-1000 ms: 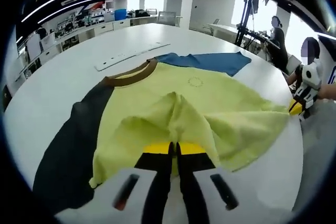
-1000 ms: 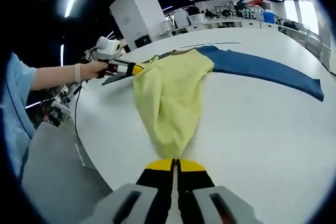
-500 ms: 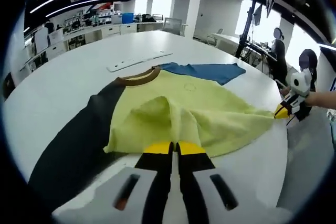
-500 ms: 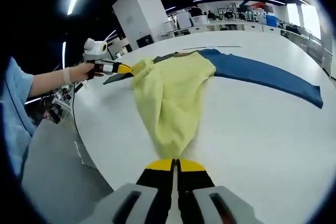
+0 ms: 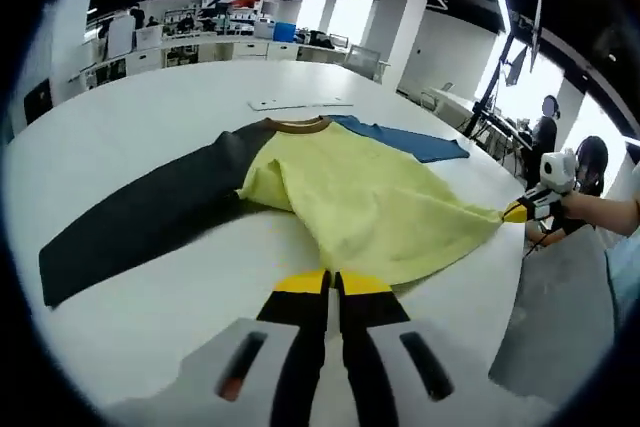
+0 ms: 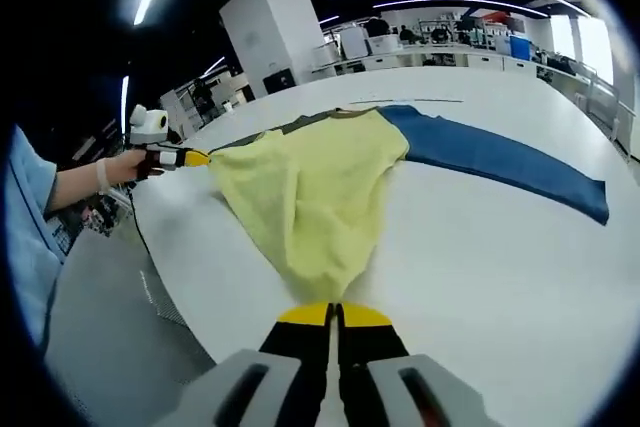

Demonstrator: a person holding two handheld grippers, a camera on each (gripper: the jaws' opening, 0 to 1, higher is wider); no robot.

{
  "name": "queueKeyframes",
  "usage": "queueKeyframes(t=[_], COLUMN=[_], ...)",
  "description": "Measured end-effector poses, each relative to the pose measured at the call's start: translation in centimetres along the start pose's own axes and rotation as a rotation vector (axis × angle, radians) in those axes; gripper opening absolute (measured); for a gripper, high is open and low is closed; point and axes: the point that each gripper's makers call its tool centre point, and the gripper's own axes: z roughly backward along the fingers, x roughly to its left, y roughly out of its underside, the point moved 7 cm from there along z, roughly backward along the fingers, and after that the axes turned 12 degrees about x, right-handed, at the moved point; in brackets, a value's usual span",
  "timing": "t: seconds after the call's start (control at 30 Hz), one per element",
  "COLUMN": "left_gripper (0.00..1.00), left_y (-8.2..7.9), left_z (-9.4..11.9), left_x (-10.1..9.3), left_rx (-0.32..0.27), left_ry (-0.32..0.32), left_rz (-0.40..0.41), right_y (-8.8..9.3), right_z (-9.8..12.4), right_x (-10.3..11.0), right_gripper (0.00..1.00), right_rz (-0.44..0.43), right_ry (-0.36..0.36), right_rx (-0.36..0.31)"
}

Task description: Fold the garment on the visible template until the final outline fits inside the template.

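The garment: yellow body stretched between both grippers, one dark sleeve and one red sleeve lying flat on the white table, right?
Not quite: the second sleeve is blue, not red, as the right gripper view shows. The rest holds: the garment's yellow body spans between the left gripper and right gripper, with the dark sleeve flat on the white table.

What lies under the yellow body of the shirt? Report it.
The yellow body lies on the white table, pulled between the left gripper and right gripper. Only table shows around it. Whatever lies beneath, including any template, is covered by the cloth.

Yellow garment (image 6: 310,197) pinched between jaws
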Motion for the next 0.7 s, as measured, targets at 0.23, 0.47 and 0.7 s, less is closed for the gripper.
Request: queueKeyframes(t=[0.23,0.47,0.7], left_gripper=[0.0,0.0,0.0], left_y=[3.4,7.5,10.0], left_z=[2.1,2.8,2.4], left_x=[-1.0,-1.4,-1.8], left_rx=[0.023,0.118,0.208], left_ry=[0.03,0.055,0.064], left_rz=[0.082,0.181,0.266], right_y=[0.1,1.0,1.6], right_z=[0.6,0.3,-0.3], right_x=[0.2,0.4,0.5], right_gripper=[0.0,0.0,0.0], right_rz=[-0.029,-0.053,-0.074], right_ry=[-0.026,-0.052,-0.064], right_rx=[0.007,0.045,0.091])
